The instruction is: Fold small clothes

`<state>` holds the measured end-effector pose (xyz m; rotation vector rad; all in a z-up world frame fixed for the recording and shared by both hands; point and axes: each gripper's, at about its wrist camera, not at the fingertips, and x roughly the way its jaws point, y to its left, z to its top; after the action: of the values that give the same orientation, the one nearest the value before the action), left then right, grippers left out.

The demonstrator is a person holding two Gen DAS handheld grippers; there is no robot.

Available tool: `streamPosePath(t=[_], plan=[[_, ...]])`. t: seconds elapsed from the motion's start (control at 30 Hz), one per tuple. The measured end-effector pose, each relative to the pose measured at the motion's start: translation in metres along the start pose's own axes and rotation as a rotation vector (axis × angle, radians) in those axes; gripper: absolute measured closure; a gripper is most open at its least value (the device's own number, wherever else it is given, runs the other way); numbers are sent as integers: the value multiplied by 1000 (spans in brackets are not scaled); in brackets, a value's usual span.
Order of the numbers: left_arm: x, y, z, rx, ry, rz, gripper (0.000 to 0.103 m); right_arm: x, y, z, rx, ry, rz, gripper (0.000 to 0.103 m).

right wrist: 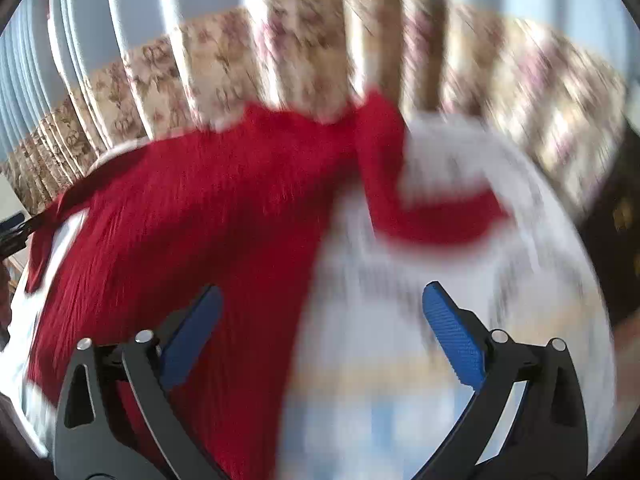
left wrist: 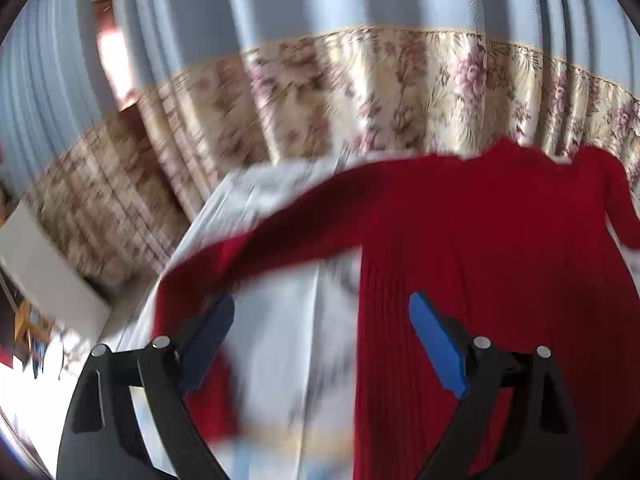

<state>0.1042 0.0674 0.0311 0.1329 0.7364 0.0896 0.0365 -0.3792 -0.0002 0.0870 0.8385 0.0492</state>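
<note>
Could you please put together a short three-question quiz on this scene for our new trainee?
1. True or false: the left tool grips the red sweater.
2. What hangs behind the table? A) curtain B) mirror C) shelf
3. Fill in: the right tool is ____, nothing between its pads.

Key: 1 false, it is open and empty; 2 A, the curtain; 3 open.
</note>
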Motion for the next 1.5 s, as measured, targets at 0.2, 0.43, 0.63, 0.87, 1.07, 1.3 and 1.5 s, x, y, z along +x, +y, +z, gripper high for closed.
streamPosePath(t=[0.2, 0.43, 0.63, 0.87, 1.07, 1.3, 1.5], plan=[[-46, 1, -83, -88, 66, 20, 13, -22, 18, -87, 29, 82, 40, 28], [-62, -18, -111, -109, 85, 4, 13, -14, 47, -105, -20, 87, 65, 55], [-47, -30, -128, -111, 169, -25, 13, -18, 48, -107, -11, 73, 106, 89], [-44, -40, -129, -71, 181, -28, 13, -82, 14, -103, -2, 1, 87, 91], [-43, -36, -122, -50, 184, -23, 11, -50, 9, -107, -73, 123, 34, 56], [-50, -39, -78, -50, 96, -73, 11, -45, -45, -46, 53, -42, 5, 36], [-25, -54, -44, -62, 85, -154, 11, 5, -83, 11, 164, -55, -38, 36]])
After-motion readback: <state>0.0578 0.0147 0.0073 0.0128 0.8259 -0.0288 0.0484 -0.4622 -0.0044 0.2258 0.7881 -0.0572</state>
